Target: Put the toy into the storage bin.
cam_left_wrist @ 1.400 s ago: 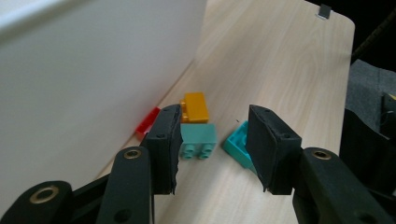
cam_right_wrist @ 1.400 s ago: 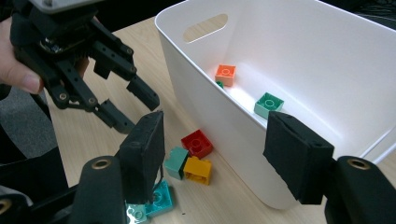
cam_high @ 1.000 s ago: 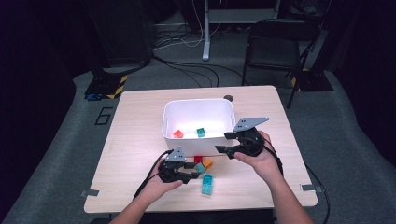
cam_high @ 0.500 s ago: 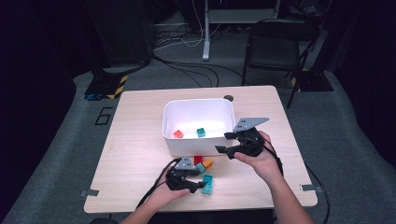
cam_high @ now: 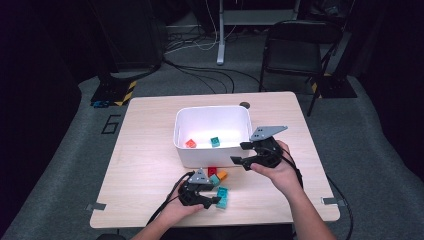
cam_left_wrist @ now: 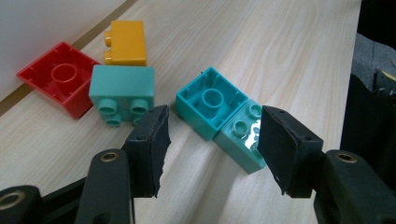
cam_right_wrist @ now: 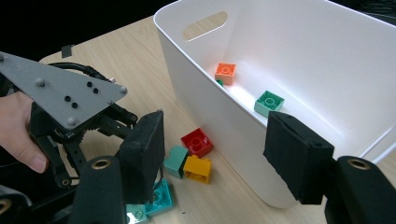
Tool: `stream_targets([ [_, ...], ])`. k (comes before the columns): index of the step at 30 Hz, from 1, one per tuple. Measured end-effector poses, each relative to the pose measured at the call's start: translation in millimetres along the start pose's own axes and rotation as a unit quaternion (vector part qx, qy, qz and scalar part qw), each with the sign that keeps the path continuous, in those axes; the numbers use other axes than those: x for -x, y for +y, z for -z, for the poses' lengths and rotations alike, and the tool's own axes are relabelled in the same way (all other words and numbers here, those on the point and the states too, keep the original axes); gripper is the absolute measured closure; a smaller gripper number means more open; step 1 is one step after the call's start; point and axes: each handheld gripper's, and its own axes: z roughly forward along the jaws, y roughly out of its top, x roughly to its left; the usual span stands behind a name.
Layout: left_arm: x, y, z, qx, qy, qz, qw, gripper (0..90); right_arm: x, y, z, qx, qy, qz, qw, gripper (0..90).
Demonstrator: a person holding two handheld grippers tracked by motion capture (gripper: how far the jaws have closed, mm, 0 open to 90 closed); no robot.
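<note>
Red brick (cam_left_wrist: 58, 84): left corner cut by the white tub wall (cam_left_wrist: 42, 28) in the left gripper view. Pale green brick (cam_left_wrist: 243, 140): right side hidden behind the jaw pad. Teal brick (cam_right_wrist: 161, 198) in the right gripper view: partly behind the near pad. Tub (cam_right_wrist: 299, 70): far rim cut off by the top edge. Small green piece (cam_right_wrist: 219, 82) behind the orange brick (cam_right_wrist: 225, 73): too small to identify.

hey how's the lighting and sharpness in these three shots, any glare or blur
High view: dark room, the table lit, the white bin slightly blown out. Left gripper view: sharp, glare on the pale teal brick, jaws soft up close. Right gripper view: bin bright, near jaws blurred.
</note>
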Motion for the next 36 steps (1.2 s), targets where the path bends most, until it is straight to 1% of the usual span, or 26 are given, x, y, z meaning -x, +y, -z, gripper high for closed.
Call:
stream_targets([
  [3,1.3,0.3,-2.4,-0.005,0.001,-0.003,1.0,41.7,0.0,0.0,-0.1,0.0,0.0,0.0,1.0,37.3],
  [6,1.6,0.3,-4.5,-0.008,0.001,-0.002,1.0,40.8,-0.1,-0.1,-0.4,-0.001,0.0,0.001,1.0,37.3],
  [7,1.6,0.1,-5.1,-0.006,0.004,-0.003,1.0,40.7,-0.2,-0.1,-0.5,-0.001,0.0,0.001,1.0,37.3],
  [9,1.1,0.1,-4.0,-0.01,0.003,-0.003,0.9999,40.7,-0.2,-0.2,-0.8,-0.001,0.001,0.001,1.0,37.3],
  [12,-0.4,-0.4,-3.8,-0.007,0.004,-0.001,1.0,40.8,-0.2,-0.2,-0.7,-0.001,0.001,0.001,1.0,37.3],
  [13,-1.1,-0.4,-3.0,-0.011,0.003,-0.001,0.9999,40.9,-0.1,-0.2,-0.7,-0.001,0.001,0.0,1.0,37.3],
  [17,-3.8,-2.0,0.4,-0.01,0.01,0.0,0.9999,41.0,0.0,-0.3,-0.7,-0.001,0.001,0.0,1.0,37.3],
  [19,-6.4,-3.5,3.5,-0.01,0.019,0.002,0.9998,41.2,0.1,-0.3,-0.7,-0.001,0.001,0.0,1.0,37.3],
  [20,-8.6,-4.0,5.8,-0.015,0.02,0.004,0.9997,41.2,-0.1,-0.4,-0.6,-0.001,0.0,-0.002,1.0,37.3],
  [21,-11.0,-5.0,7.2,-0.012,0.023,0.006,0.9996,41.2,0.0,-0.5,-0.5,-0.001,0.0,-0.002,1.0,37.3],
  [23,-15.6,-6.2,12.1,-0.013,0.043,0.01,0.9989,41.3,0.3,-0.6,-0.4,-0.001,0.0,-0.002,1.0,37.3],
  [25,-19.7,-7.4,16.2,-0.015,0.055,0.015,0.9983,42.3,0.3,-0.6,-0.3,-0.001,0.0,-0.003,1.0,37.3],
  [26,-21.8,-8.0,18.8,-0.012,0.056,0.019,0.9982,42.5,0.4,-0.6,-0.3,-0.001,0.001,-0.002,1.0,37.3],
  [27,-22.4,-8.4,20.0,-0.008,0.055,0.025,0.9981,42.6,0.8,-0.6,-0.4,0.0,0.0,-0.001,1.0,37.3],
  [28,-22.5,-8.2,21.3,-0.007,0.051,0.025,0.9983,42.7,0.5,-0.7,-0.3,-0.001,0.0,-0.004,1.0,37.3],
  [31,-18.9,-6.9,21.6,0.004,0.034,0.024,0.9991,42.6,0.6,-0.6,-0.6,-0.001,0.0,-0.004,1.0,37.3],
  [33,-15.3,-5.8,20.4,0.008,0.021,0.018,0.9996,42.6,0.5,-0.6,-0.8,-0.001,0.0,-0.003,1.0,37.3],
  [36,-10.7,-4.6,17.0,0.001,0.014,0.01,0.9999,42.6,0.6,-0.6,-0.9,-0.001,0.0,-0.002,1.0,37.3],
])
